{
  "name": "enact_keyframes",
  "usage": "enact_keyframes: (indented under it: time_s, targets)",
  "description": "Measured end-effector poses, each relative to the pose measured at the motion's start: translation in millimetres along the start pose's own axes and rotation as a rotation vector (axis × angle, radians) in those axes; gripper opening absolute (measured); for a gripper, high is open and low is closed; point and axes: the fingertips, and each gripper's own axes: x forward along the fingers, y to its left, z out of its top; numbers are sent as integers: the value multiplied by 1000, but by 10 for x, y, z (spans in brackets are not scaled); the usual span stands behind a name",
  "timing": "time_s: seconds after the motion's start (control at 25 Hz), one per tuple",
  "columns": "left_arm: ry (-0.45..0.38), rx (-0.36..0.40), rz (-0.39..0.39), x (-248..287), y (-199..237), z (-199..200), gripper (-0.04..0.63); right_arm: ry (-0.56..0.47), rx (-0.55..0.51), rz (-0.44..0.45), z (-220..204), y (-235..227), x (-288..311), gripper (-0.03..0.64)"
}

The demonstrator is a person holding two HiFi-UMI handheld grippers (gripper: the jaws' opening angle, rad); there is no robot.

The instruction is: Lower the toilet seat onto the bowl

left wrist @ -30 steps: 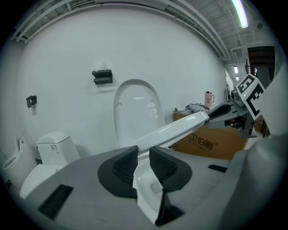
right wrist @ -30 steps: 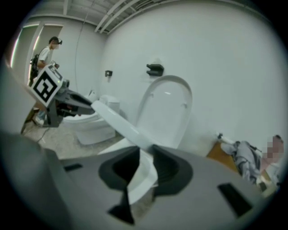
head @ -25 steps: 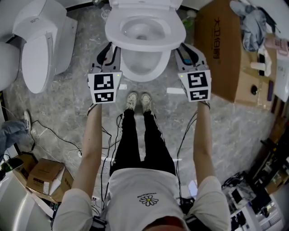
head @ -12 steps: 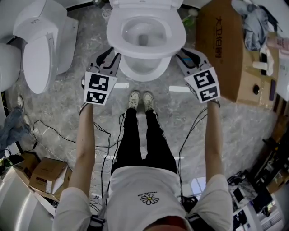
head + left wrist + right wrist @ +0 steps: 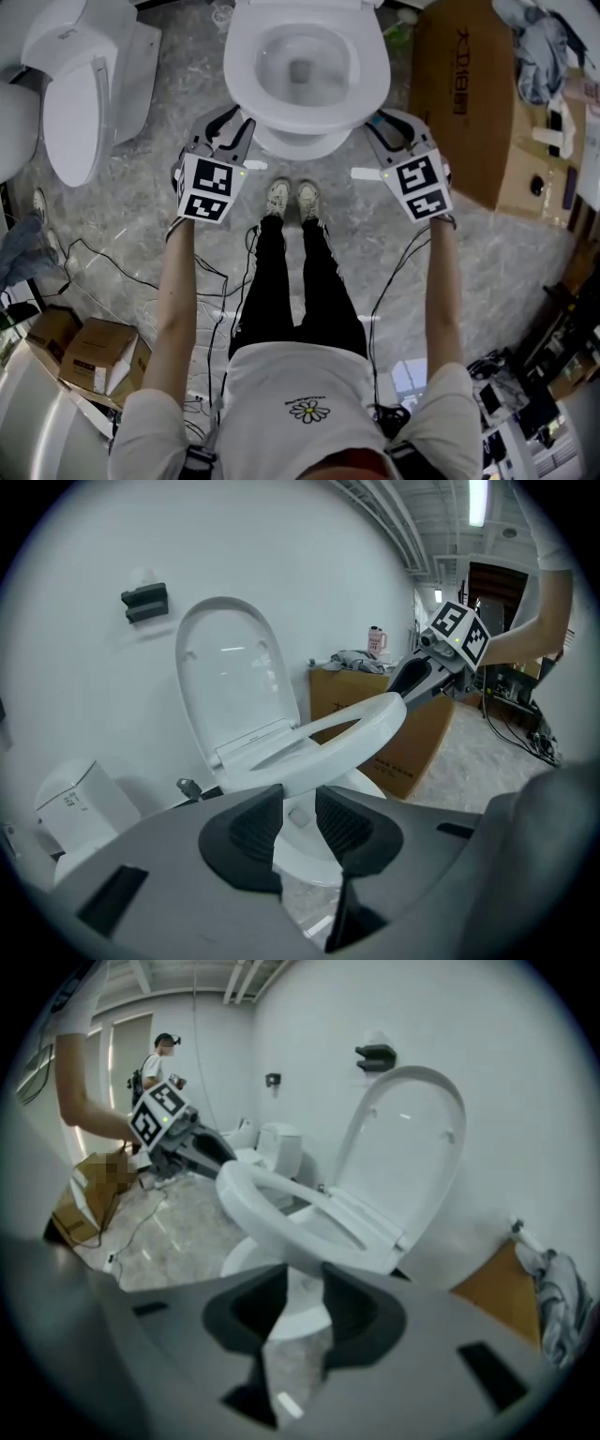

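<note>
Grey marble floor [image 5: 112,216] all round. Head view: the toilet seat [image 5: 367,84] sits low over the bowl [image 5: 300,142], with the left gripper [image 5: 230,131] and right gripper [image 5: 384,127] either side of its front.

Left gripper view: the seat [image 5: 347,733] is tilted and not down yet, rim just past the tips. The jaws have just been opening, nothing pinched.

Right gripper view: same deal, jaws spread wide, the seat [image 5: 272,1208] free, the lid [image 5: 403,1147] upright.

Looks like the let-go step. Next I'd guess back both off and let it settle without slamming.
</note>
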Motion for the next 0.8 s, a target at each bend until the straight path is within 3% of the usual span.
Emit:
enact_keyframes:
  time_s: [0.8]
  targets:
    - [148, 64, -99, 234, -385, -817, 135, 112, -1, 53, -679, 432, 353, 132]
